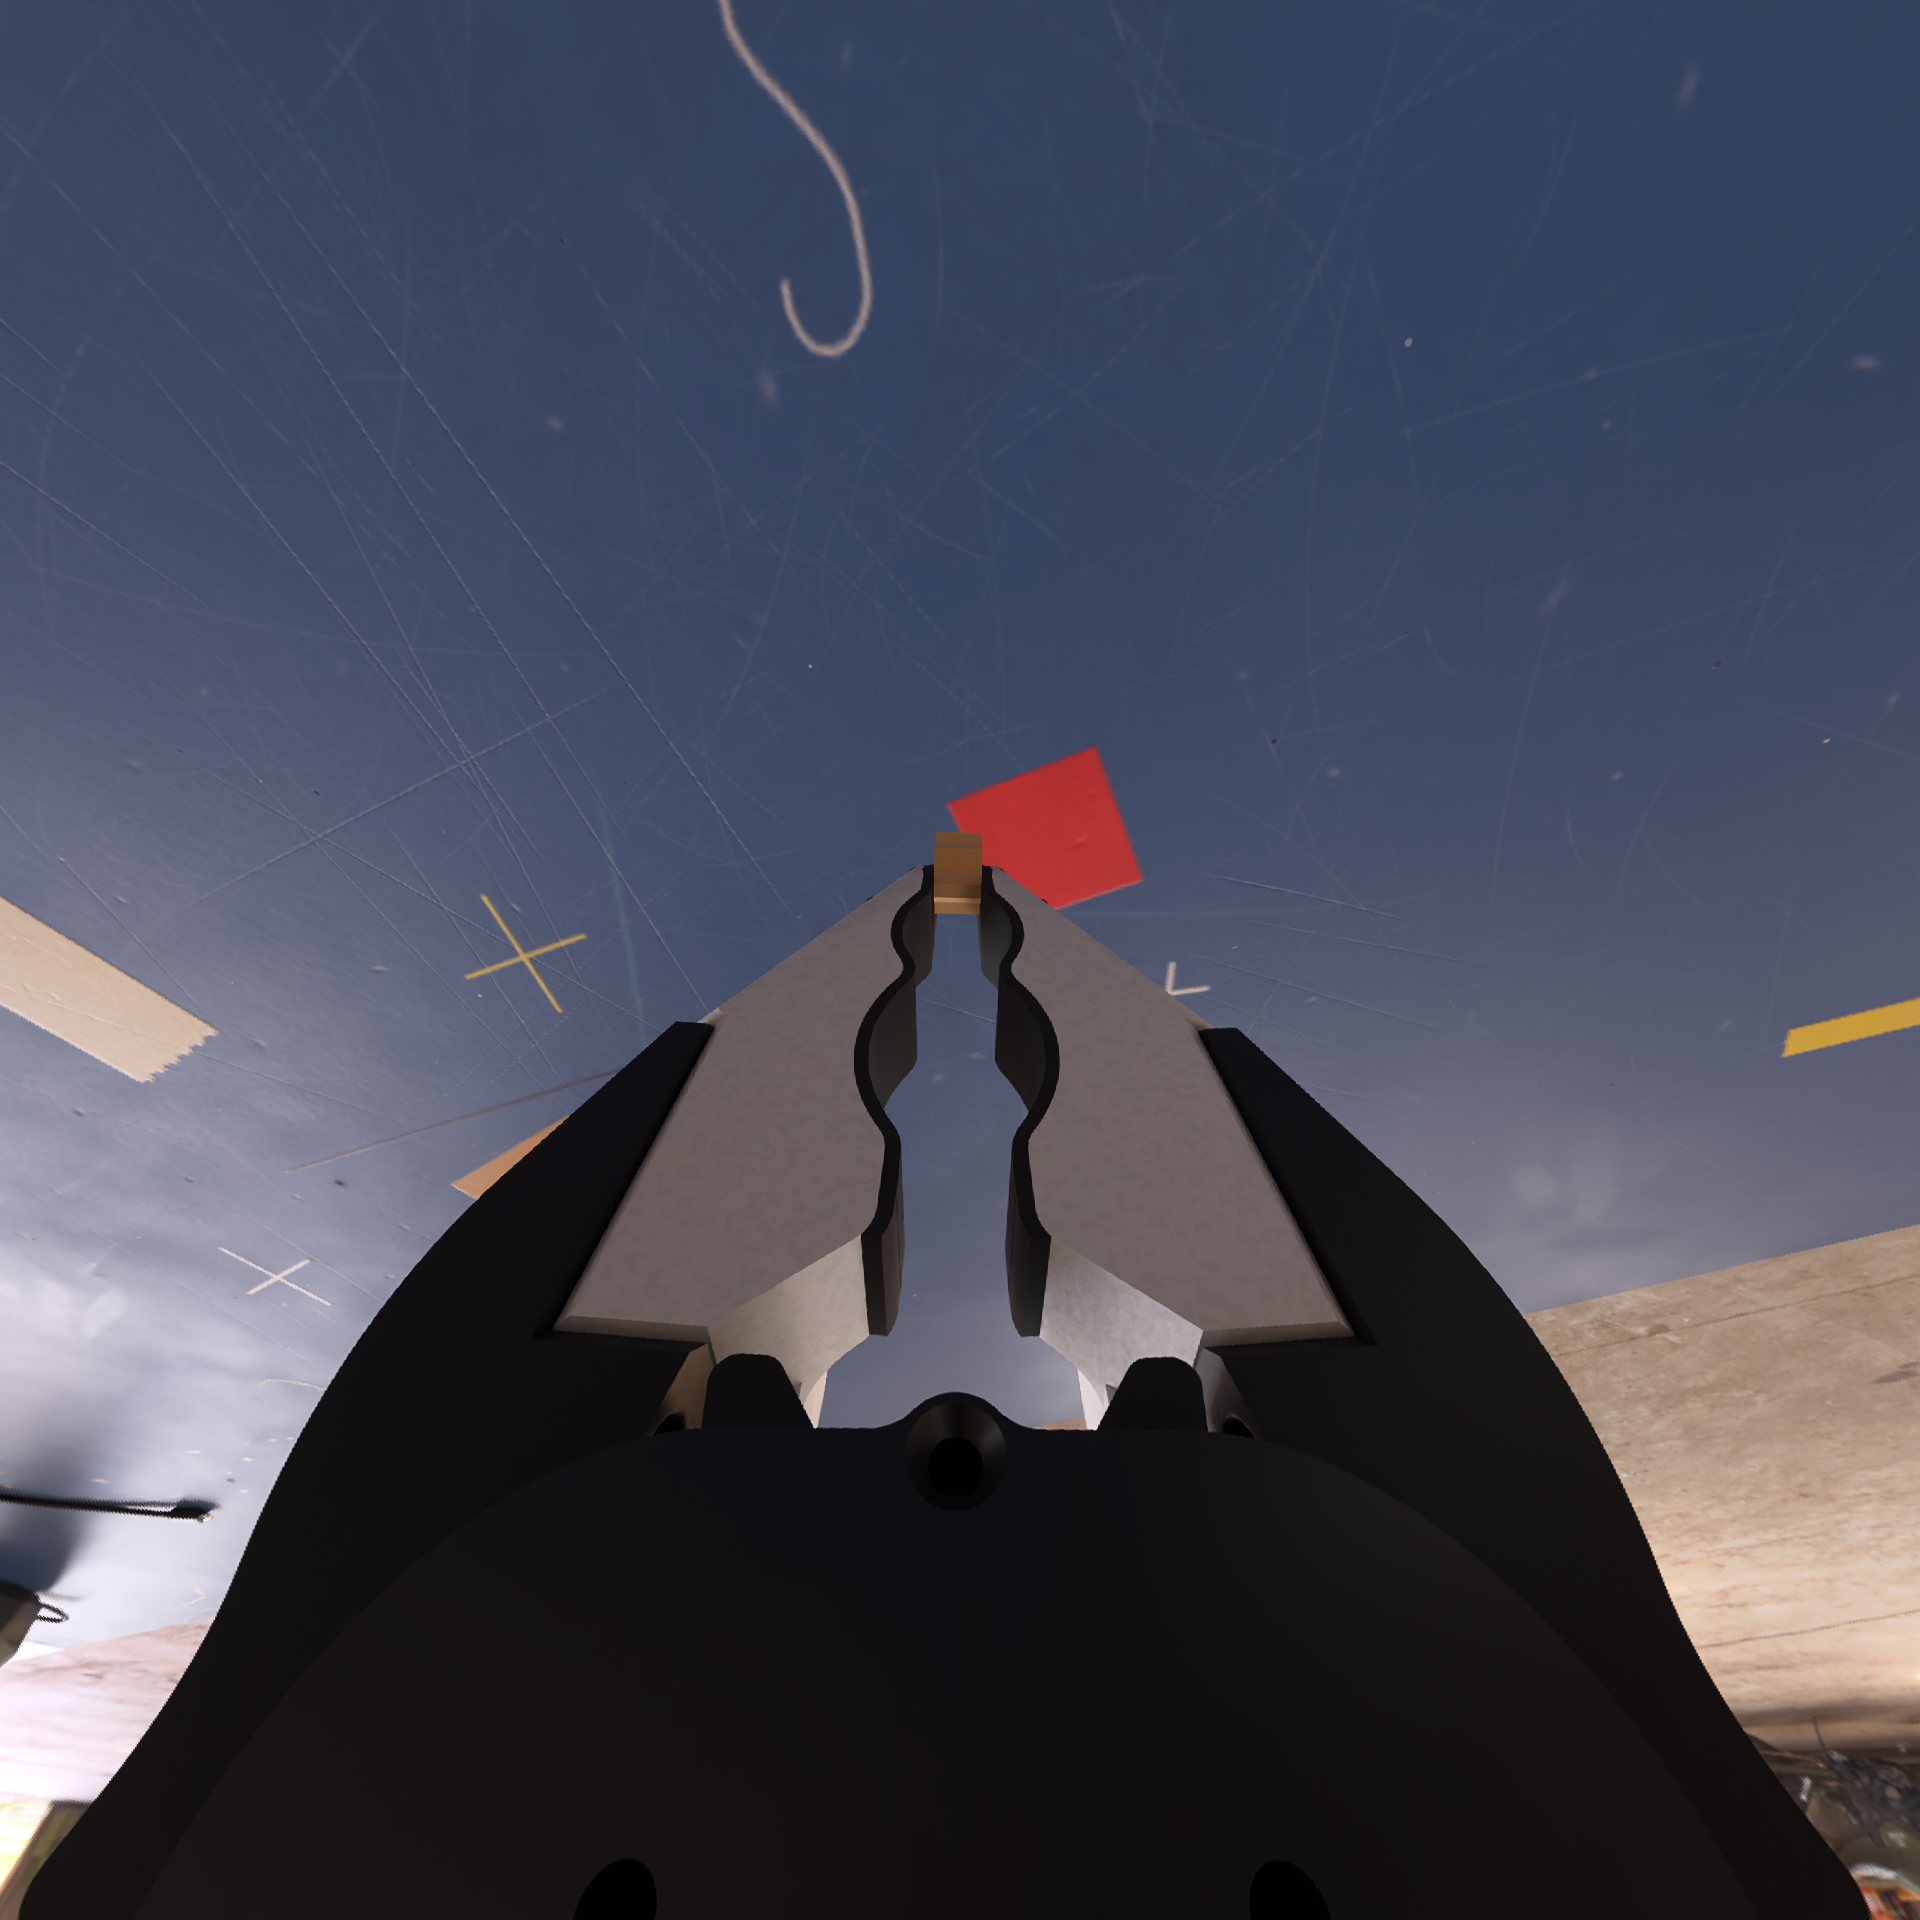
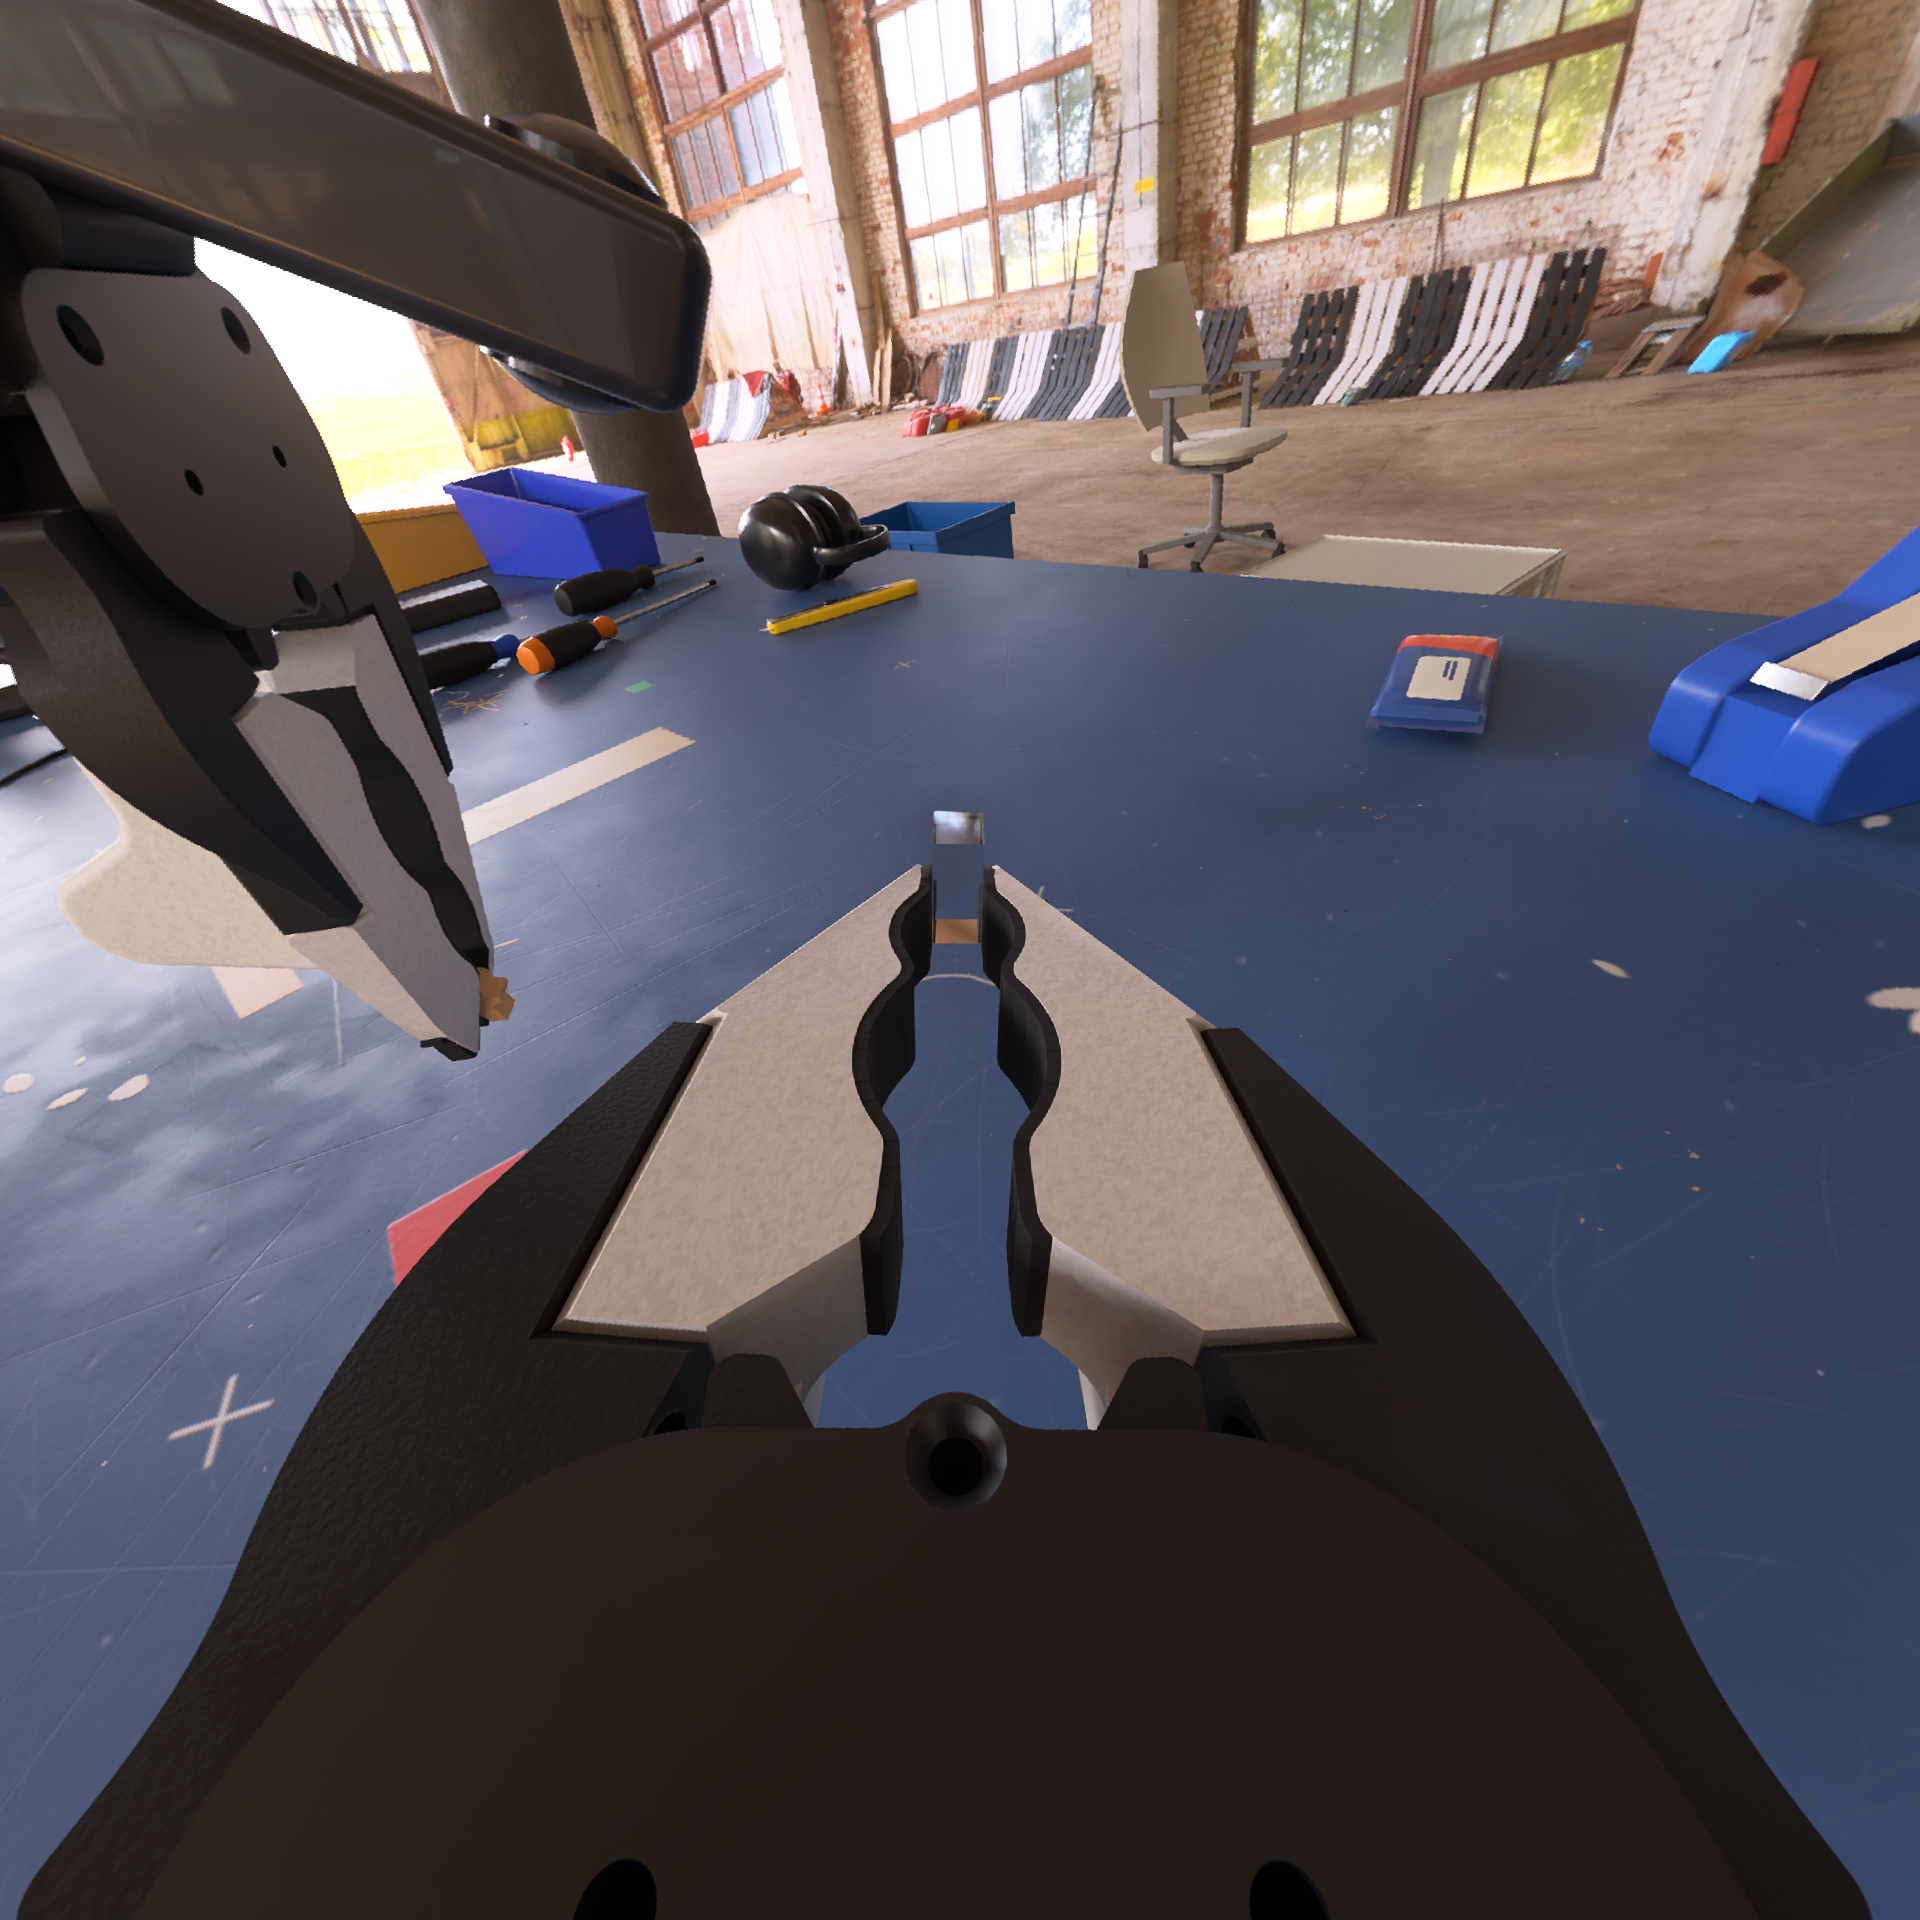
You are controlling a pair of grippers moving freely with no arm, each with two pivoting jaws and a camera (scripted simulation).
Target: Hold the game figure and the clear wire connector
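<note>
My left gripper (image 1: 957,883) is shut on a small tan game figure (image 1: 957,868), pinched at the fingertips above the blue table. It also shows at the left of the right wrist view (image 2: 473,1013), pointing down with the tan figure (image 2: 497,1000) sticking out of its tips. My right gripper (image 2: 957,894) is shut on the clear wire connector (image 2: 957,862), a small see-through block that juts past the fingertips, held above the table.
A red square patch (image 1: 1049,826) lies on the blue table (image 1: 1351,520) just beyond the left tips. Screwdrivers (image 2: 597,632), black ear muffs (image 2: 805,535), a yellow knife (image 2: 842,606), blue bins (image 2: 551,520), a blue packet (image 2: 1439,681) and a blue tool (image 2: 1797,717) lie farther off.
</note>
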